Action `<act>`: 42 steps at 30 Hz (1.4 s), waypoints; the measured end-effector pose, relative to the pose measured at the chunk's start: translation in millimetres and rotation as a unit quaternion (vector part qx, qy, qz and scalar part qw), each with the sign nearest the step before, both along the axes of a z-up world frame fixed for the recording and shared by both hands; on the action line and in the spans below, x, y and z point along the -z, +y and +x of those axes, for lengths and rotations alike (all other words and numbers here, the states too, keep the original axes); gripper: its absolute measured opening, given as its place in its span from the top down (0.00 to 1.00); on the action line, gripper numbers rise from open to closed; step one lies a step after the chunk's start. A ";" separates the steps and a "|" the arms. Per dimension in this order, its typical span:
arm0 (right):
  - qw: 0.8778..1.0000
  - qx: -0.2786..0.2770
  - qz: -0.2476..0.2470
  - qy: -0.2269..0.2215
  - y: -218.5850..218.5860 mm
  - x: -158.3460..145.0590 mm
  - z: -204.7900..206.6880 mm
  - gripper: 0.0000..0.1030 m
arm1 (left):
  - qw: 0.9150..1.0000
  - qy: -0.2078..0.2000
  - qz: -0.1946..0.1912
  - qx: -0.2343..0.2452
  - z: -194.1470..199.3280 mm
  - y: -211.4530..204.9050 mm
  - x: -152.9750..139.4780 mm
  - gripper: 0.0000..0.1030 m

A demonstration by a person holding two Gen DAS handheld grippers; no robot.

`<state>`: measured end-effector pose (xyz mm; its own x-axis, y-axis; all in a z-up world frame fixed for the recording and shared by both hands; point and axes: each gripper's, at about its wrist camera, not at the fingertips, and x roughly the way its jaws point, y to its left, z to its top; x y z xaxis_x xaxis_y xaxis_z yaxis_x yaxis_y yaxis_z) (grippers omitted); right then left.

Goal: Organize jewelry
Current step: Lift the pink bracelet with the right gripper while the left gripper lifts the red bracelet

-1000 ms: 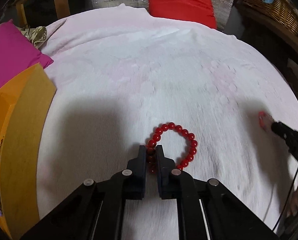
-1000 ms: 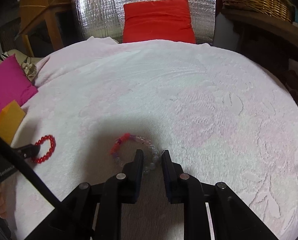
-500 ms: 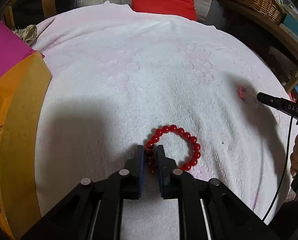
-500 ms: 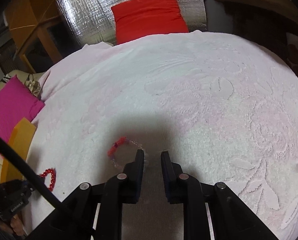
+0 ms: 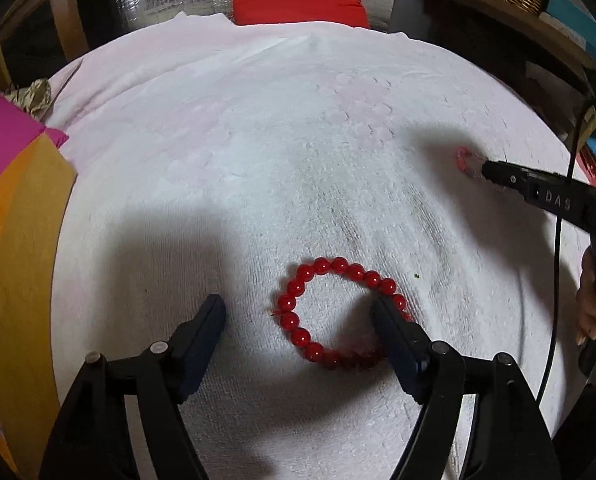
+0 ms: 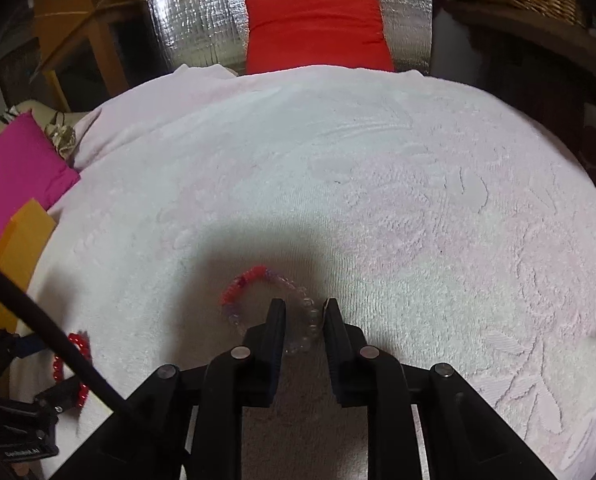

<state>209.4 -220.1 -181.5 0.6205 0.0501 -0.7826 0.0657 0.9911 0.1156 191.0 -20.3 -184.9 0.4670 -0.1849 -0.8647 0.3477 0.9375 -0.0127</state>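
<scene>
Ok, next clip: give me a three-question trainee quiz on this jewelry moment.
1. True or false: the red bead bracelet lies flat on the white towel.
2. Which gripper has the clear bead bracelet between its fingers? A) left gripper B) right gripper
3. Fill in: the box at the towel's left edge is ____.

Key: 1 true; 2 B; 3 orange. The left gripper's jaws are opening, one finger inside the red loop.
</scene>
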 end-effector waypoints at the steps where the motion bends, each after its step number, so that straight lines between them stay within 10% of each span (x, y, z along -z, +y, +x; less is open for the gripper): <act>1: 1.000 0.000 -0.006 -0.001 0.9 0.0 -0.5 0.84 | 1.000 0.002 -0.003 -0.005 0.1 0.9 -0.3 0.25; 20: 0.993 -0.003 0.119 0.018 -23.1 -18.9 -53.1 0.88 | 0.997 0.032 -0.015 -0.069 -41.5 19.7 -6.9 0.25; 28: 0.986 0.020 0.167 -0.005 -47.7 -33.3 -57.7 0.79 | 0.995 -0.019 0.013 -0.099 -29.4 25.5 -21.8 0.25; 33: 0.990 -0.002 0.138 0.008 -30.5 -30.9 -41.7 0.45 | 0.996 -0.009 0.014 -0.091 -19.8 18.6 -16.0 0.25; 42: 0.998 -0.039 0.016 0.039 11.6 -6.9 -24.5 0.44 | 0.997 0.018 0.033 -0.066 -25.8 11.7 -5.0 0.25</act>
